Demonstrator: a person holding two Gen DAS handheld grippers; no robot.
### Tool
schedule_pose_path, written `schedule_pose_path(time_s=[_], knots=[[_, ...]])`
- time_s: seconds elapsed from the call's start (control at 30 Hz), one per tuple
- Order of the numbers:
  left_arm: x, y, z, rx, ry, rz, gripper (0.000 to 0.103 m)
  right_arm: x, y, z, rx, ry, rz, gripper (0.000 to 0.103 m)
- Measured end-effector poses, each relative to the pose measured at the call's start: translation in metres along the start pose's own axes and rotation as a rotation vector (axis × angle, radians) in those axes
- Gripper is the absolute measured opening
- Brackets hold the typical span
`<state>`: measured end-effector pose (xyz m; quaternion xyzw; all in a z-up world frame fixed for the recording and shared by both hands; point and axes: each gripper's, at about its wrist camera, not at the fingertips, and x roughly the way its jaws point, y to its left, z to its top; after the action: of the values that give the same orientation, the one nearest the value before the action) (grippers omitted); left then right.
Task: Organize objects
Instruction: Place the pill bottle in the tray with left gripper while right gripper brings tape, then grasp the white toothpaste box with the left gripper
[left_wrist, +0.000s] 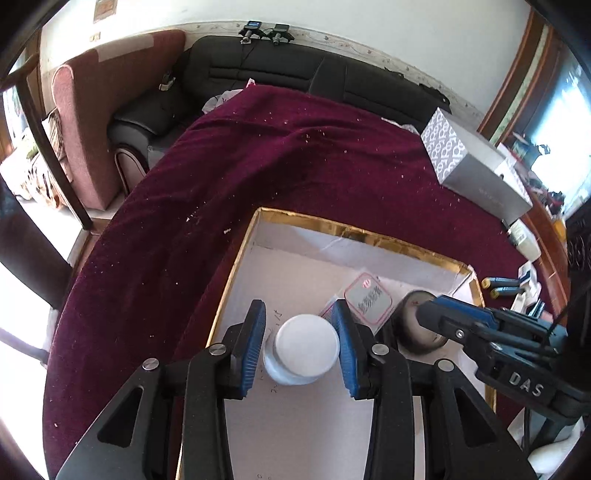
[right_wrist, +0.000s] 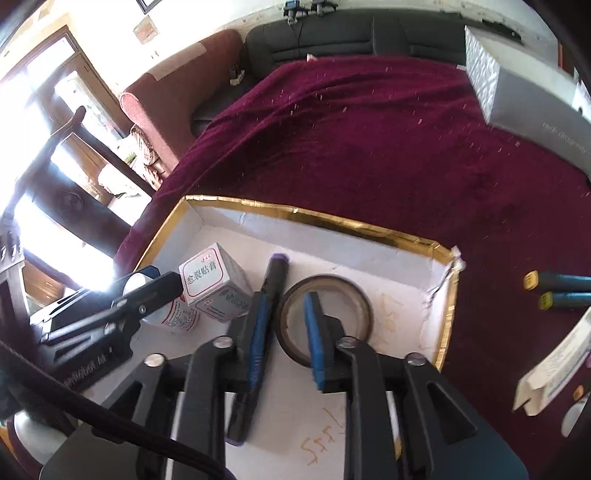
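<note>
A gold-rimmed white box (left_wrist: 343, 230) (right_wrist: 369, 223) sits on the maroon cloth. My left gripper (left_wrist: 301, 345) straddles a white-capped bottle (left_wrist: 306, 349) standing in the box; its pads touch or nearly touch the cap. The bottle's red-printed side shows in the right wrist view (right_wrist: 177, 315). My right gripper (right_wrist: 282, 332) is open over the box, one finger inside a tape roll (right_wrist: 325, 314), the other finger outside its rim. A purple-capped marker (right_wrist: 275, 273) lies under its left finger. A small white carton (right_wrist: 212, 284) (left_wrist: 369, 301) stands beside the bottle.
A grey patterned box (left_wrist: 469, 162) (right_wrist: 517, 92) lies at the far right of the cloth. Two blue markers with yellow ends (right_wrist: 557, 290) (left_wrist: 504, 286) and a white packet (right_wrist: 554, 373) lie right of the box. A black sofa (left_wrist: 295, 74) stands behind.
</note>
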<state>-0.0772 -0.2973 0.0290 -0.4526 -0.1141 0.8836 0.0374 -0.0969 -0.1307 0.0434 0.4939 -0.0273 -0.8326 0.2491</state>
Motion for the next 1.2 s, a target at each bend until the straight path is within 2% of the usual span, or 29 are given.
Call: schedule_pose_path(time_s=[0.07,0.17,0.23,0.3,0.33,0.37,0.4,0.43,0.5,0.57,0.63,0.83,0.93,1.03,1.1,1.2], knots=[[-0.008,0.003,0.002,-0.022,-0.028,-0.008,0.032,-0.014,-0.002,0.0,0.001,-0.036,-0.007,0.037],[-0.027,0.007,0.001,-0.04,-0.086,-0.009,0.033,-0.043,-0.007,-0.003,0.002,-0.105,-0.032,0.038],[-0.045,0.008,-0.005,-0.043,-0.134,-0.009,0.034,-0.067,-0.004,-0.007,-0.018,-0.176,-0.083,0.038],[-0.06,0.005,-0.012,-0.046,-0.186,-0.017,0.042,-0.101,0.002,-0.018,-0.055,-0.305,-0.19,0.055],[-0.067,0.003,-0.018,-0.049,-0.217,-0.019,0.049,-0.124,0.004,-0.029,-0.058,-0.409,-0.265,0.086],[-0.074,-0.002,-0.025,-0.055,-0.256,-0.015,0.056,-0.139,0.001,-0.039,-0.04,-0.488,-0.299,0.103],[-0.077,-0.006,-0.029,-0.063,-0.282,-0.015,0.059,-0.15,-0.006,-0.048,-0.009,-0.554,-0.306,0.103],[-0.078,-0.013,-0.035,-0.074,-0.308,-0.016,0.062,-0.155,-0.012,-0.054,0.018,-0.578,-0.296,0.103],[-0.072,-0.028,-0.041,-0.081,-0.324,-0.002,0.062,-0.156,-0.036,-0.061,0.132,-0.522,-0.241,0.103],[-0.062,-0.041,-0.045,-0.055,-0.324,0.032,0.062,-0.145,-0.064,-0.069,0.258,-0.437,-0.149,0.103],[-0.049,-0.055,-0.048,-0.009,-0.29,0.077,0.062,-0.134,-0.085,-0.078,0.33,-0.375,-0.128,0.103],[-0.045,-0.061,-0.056,-0.016,-0.23,0.08,0.062,-0.142,-0.123,-0.119,0.414,-0.365,-0.146,0.103],[-0.04,-0.063,-0.063,-0.016,-0.184,0.064,0.062,-0.15,-0.14,-0.129,0.439,-0.366,-0.151,0.103],[-0.047,-0.067,-0.061,-0.023,-0.186,0.046,0.062,-0.16,-0.154,-0.135,0.436,-0.372,-0.176,0.103],[-0.056,-0.076,-0.061,-0.013,-0.203,0.022,0.062,-0.169,-0.165,-0.14,0.435,-0.382,-0.197,0.103],[-0.066,-0.111,-0.059,0.064,-0.195,-0.039,0.062,-0.18,-0.188,-0.149,0.452,-0.407,-0.248,0.103]])
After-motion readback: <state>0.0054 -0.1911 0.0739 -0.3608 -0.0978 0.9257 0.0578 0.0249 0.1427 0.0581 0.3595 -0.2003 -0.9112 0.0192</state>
